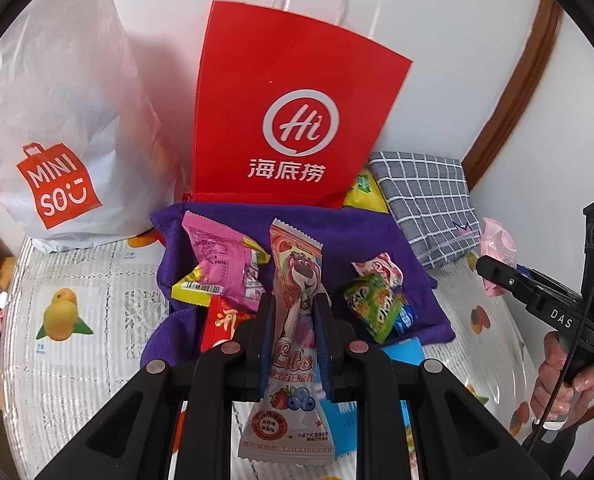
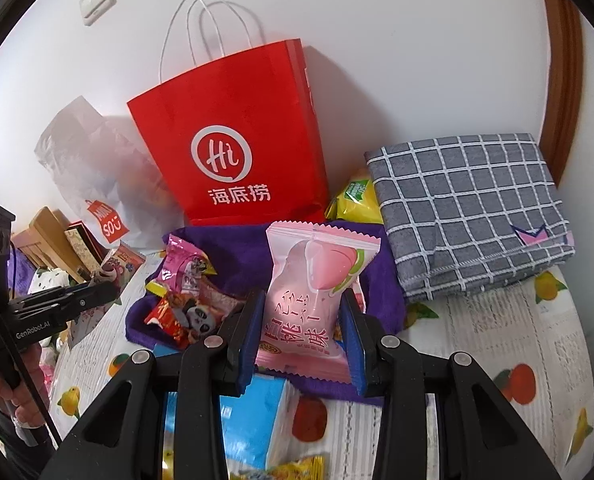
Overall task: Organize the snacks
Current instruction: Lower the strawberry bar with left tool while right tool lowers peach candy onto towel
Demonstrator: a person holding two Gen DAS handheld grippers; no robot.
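My left gripper (image 1: 295, 300) is shut on a long strawberry-bear snack packet (image 1: 297, 280) and holds it upright above the purple cloth (image 1: 361, 236). My right gripper (image 2: 303, 300) is shut on a pink peach-flavour packet (image 2: 313, 292), also above the purple cloth (image 2: 225, 240). Loose snacks lie on the cloth: a pink packet (image 1: 225, 264), a green candy pack (image 1: 377, 308), a red packet (image 1: 221, 320) and a panda packet (image 2: 193, 316). A red paper bag (image 1: 293, 112) stands behind the cloth; it also shows in the right wrist view (image 2: 233, 140).
A white Miniso bag (image 1: 57, 120) stands left of the red bag. A folded grey checked cloth (image 2: 469, 208) lies to the right, with a yellow packet (image 2: 353, 196) beside it. A blue box (image 2: 253, 416) lies near the front. A fruit-print tablecloth (image 1: 77, 320) covers the table.
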